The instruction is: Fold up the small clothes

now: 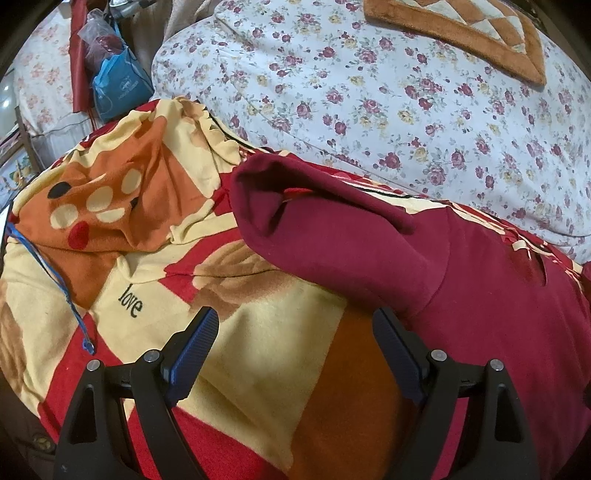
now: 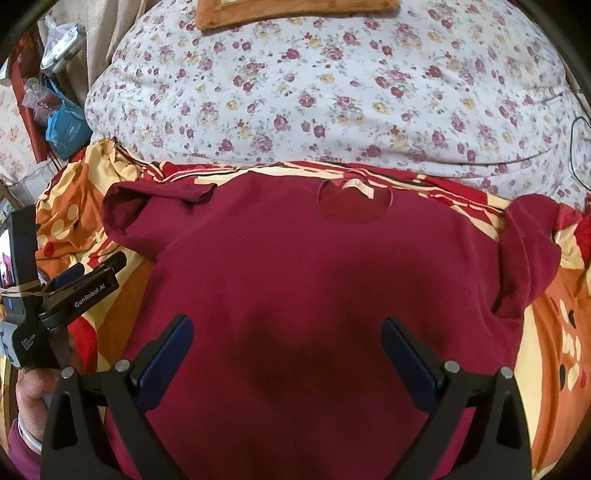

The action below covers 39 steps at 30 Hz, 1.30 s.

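A dark red short-sleeved T-shirt [image 2: 295,266] lies spread flat on a red, yellow and orange patterned blanket [image 2: 554,332], neck hole [image 2: 354,203] away from me. My right gripper [image 2: 286,325] is open and empty, hovering over the shirt's middle. My left gripper [image 1: 295,317] is open and empty over the blanket [image 1: 258,350], just left of the shirt's left sleeve [image 1: 332,229]. The left gripper also shows at the left edge of the right wrist view [image 2: 92,273], beside the shirt.
A white floral quilt [image 2: 332,92] bulges behind the blanket, with a brown cushion [image 1: 461,33] on it. A blue bag [image 1: 118,85] hangs at the far left. A blue cord [image 1: 55,277] lies on the blanket's left part. A black cable [image 2: 572,147] runs at right.
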Each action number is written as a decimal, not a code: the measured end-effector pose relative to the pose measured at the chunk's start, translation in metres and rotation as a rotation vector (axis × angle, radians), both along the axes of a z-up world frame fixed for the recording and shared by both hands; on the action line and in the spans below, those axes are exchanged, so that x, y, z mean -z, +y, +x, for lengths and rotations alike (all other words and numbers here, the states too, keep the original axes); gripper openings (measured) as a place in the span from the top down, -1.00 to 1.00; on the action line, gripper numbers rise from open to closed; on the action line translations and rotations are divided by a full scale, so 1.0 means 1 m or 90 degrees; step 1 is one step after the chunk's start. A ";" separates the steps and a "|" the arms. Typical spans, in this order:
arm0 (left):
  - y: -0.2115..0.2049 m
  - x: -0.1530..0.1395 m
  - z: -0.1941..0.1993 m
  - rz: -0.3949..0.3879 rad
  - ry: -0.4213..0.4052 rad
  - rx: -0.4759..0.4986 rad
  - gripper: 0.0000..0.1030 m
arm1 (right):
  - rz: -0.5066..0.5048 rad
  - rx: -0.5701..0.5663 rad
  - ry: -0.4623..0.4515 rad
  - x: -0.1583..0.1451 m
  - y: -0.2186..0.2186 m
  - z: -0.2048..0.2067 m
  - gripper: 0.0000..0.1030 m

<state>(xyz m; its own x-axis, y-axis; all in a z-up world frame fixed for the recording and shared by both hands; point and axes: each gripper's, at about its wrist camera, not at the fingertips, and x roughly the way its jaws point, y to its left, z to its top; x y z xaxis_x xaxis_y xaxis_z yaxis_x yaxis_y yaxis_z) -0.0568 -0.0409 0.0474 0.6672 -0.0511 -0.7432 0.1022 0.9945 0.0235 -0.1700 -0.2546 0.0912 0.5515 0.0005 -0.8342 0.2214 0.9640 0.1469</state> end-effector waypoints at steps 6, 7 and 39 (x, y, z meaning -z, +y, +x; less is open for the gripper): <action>0.000 0.001 0.002 0.006 -0.001 -0.001 -0.51 | -0.001 -0.009 0.006 0.006 0.003 0.006 -0.99; 0.000 0.001 0.002 0.006 -0.001 0.000 -0.51 | 0.000 -0.011 0.007 0.007 0.003 0.008 -0.99; 0.028 0.018 0.057 0.015 0.062 -0.083 -0.47 | 0.045 -0.166 -0.042 0.023 0.039 0.110 -0.57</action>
<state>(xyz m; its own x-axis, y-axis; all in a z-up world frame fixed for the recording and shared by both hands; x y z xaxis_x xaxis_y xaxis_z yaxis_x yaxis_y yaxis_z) 0.0005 -0.0125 0.0290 0.5918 0.0495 -0.8046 -0.0239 0.9987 0.0439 -0.0596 -0.2155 0.0686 0.5778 0.2065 -0.7896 -0.0447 0.9740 0.2220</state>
